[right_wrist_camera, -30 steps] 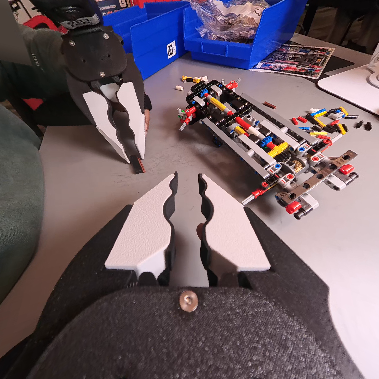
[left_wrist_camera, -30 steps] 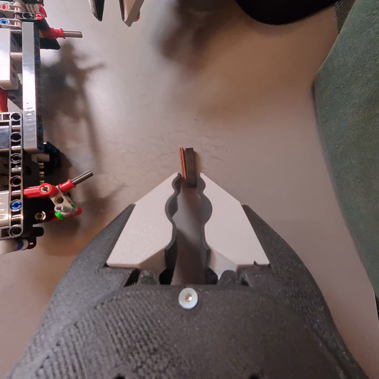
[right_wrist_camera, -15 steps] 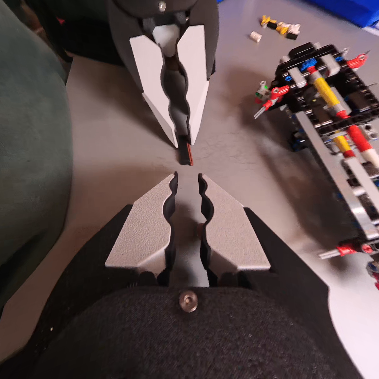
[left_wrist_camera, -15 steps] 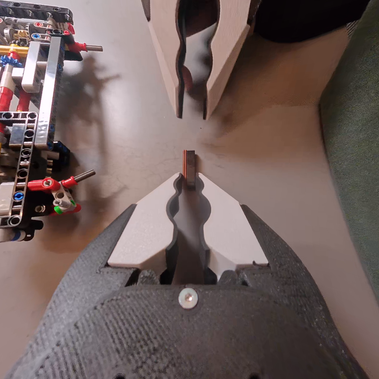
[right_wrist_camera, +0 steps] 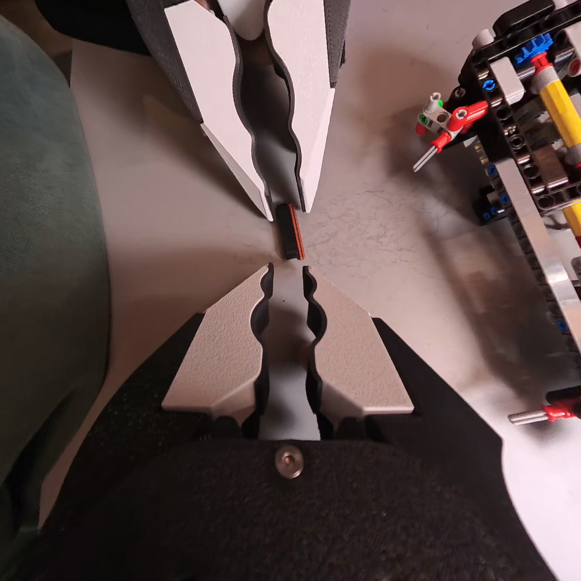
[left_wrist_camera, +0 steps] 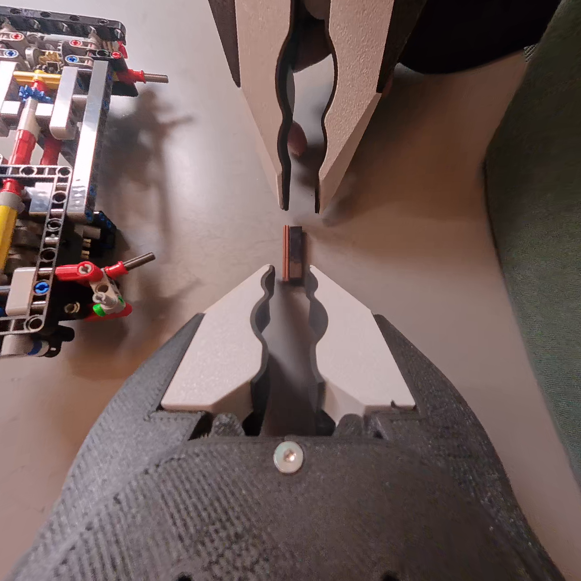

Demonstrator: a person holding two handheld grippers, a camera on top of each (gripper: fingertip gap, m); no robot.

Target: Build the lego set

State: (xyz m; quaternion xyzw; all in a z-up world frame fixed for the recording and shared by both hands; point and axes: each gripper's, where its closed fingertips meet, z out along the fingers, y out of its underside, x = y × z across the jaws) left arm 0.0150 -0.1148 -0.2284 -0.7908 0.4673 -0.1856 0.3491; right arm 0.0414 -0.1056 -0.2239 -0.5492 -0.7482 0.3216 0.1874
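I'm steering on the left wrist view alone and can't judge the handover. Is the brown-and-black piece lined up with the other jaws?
Observer: Yes. In the right wrist view the piece points straight at the gap of the open right gripper, with its free end just short of the tips.
Operator: How much of it does my gripper hold?
Observer: Little. The left gripper pinches only its far end, at the very tips.
Operator: Is there anything near the right gripper that I can't see?
Observer: A red connector with a grey pin juts from the model on the gripper's right side, apart from it.
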